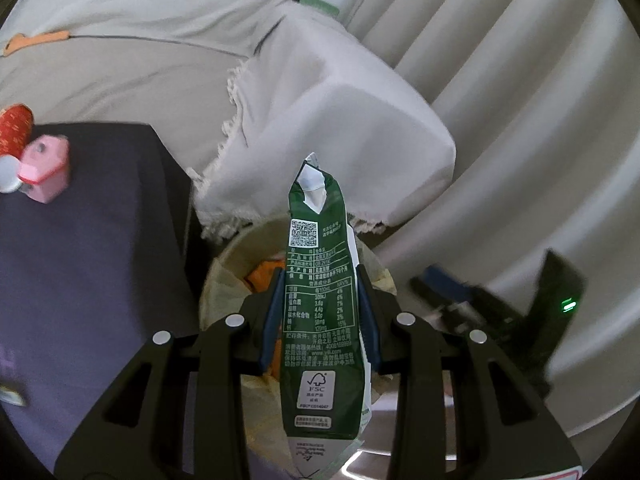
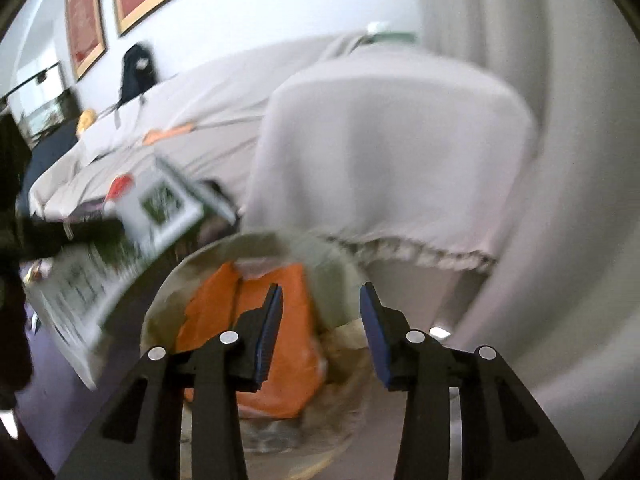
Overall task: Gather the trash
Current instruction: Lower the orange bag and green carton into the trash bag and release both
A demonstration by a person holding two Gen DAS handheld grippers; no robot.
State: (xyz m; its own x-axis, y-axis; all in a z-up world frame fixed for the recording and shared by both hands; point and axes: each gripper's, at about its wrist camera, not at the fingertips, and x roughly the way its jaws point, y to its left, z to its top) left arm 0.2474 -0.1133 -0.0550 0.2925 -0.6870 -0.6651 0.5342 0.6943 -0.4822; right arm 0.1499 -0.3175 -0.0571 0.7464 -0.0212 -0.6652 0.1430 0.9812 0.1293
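The left gripper (image 1: 320,304) pinches a flattened green-and-white milk carton (image 1: 320,312) across its width, its long axis pointing forward along the fingers, directly above the round lined trash bin (image 1: 224,276) beside the dark table's corner. The right gripper (image 2: 320,328) is spread and holds nothing, hovering over the same bin near an orange wrapper (image 2: 276,364); I judge the drop needs only the left jaws to part.

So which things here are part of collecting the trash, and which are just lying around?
Part of the job:
- green milk carton, clamped in the left gripper
- trash bin below
- right gripper, open over it

Lying about:
- pink carton
- red can
- covered sofa
- curtain
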